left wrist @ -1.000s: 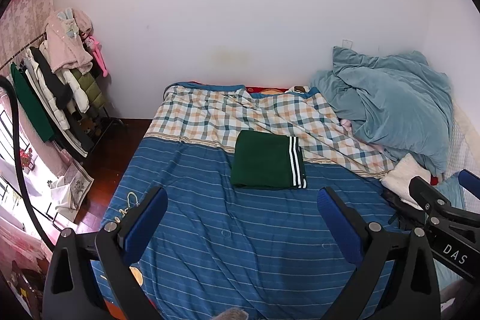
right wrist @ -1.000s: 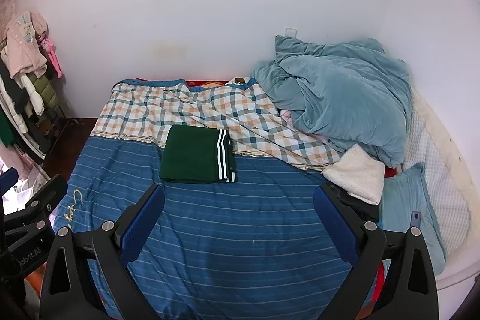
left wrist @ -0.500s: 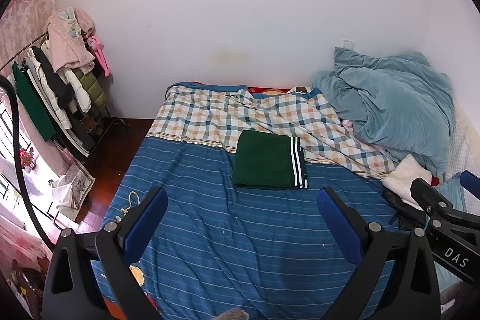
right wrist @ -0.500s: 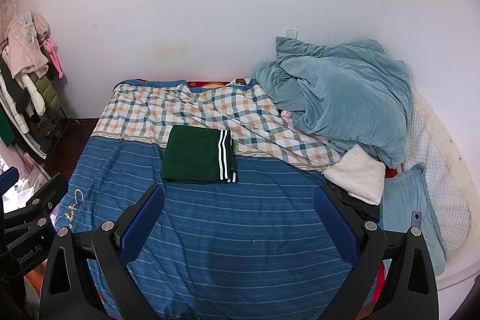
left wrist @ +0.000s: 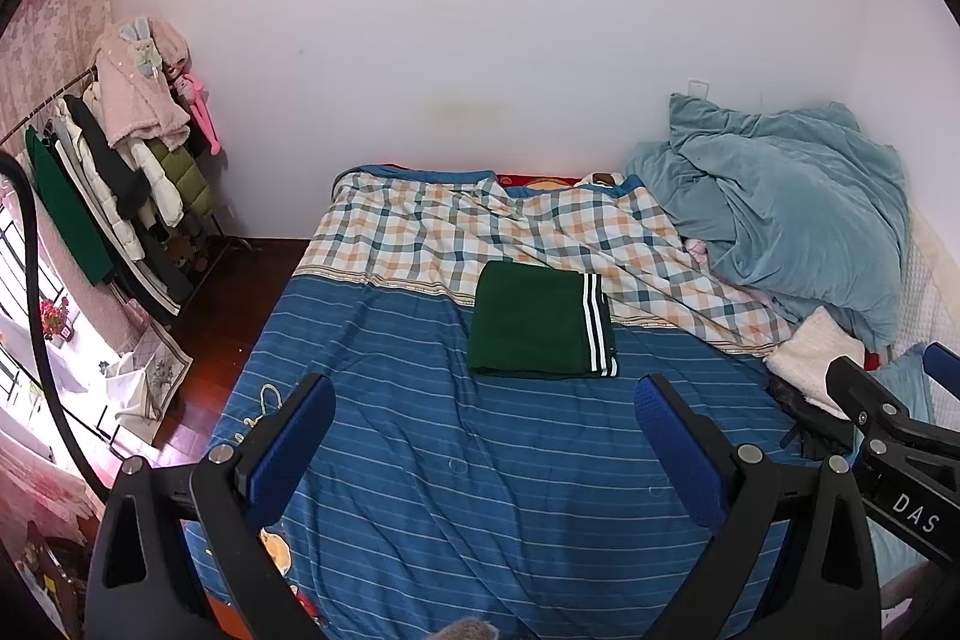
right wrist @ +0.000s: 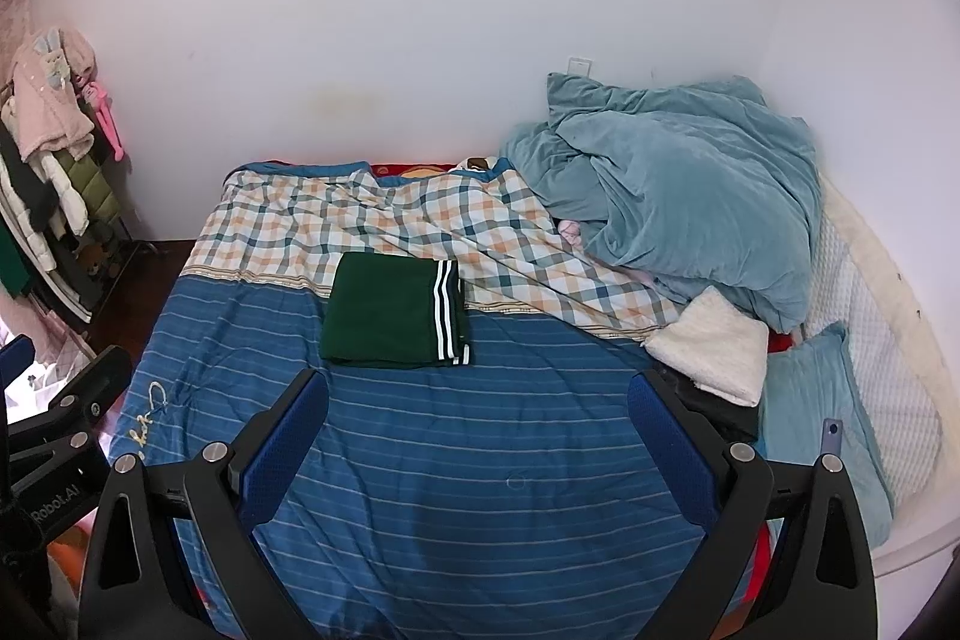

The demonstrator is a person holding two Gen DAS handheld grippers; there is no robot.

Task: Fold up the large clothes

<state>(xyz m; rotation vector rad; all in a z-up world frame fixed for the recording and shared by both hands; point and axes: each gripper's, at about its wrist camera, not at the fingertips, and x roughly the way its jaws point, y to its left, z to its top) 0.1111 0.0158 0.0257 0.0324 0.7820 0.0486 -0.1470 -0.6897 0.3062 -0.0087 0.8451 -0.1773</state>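
Lying flat, green garment (left wrist: 534, 328) folded square, white-striped edge.

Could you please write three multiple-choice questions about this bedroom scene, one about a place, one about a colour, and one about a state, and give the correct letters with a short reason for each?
1. Where does the folded garment lie?
A. on the floor by the clothes rack
B. on the bed cover, across the line between the blue striped part and the checked part
C. on top of the teal blanket

2. What colour is the folded garment?
A. dark green with white stripes along one edge
B. plain red
C. yellow with black dots

3. In what state are the two grippers?
A. both shut on the garment
B. one open, one shut on a pillow
C. both open and holding nothing

Answers: 1 B, it rests on the bed cover across that border. 2 A, green cloth with white stripes on its right edge. 3 C, the left gripper and the right gripper show wide, empty gaps.
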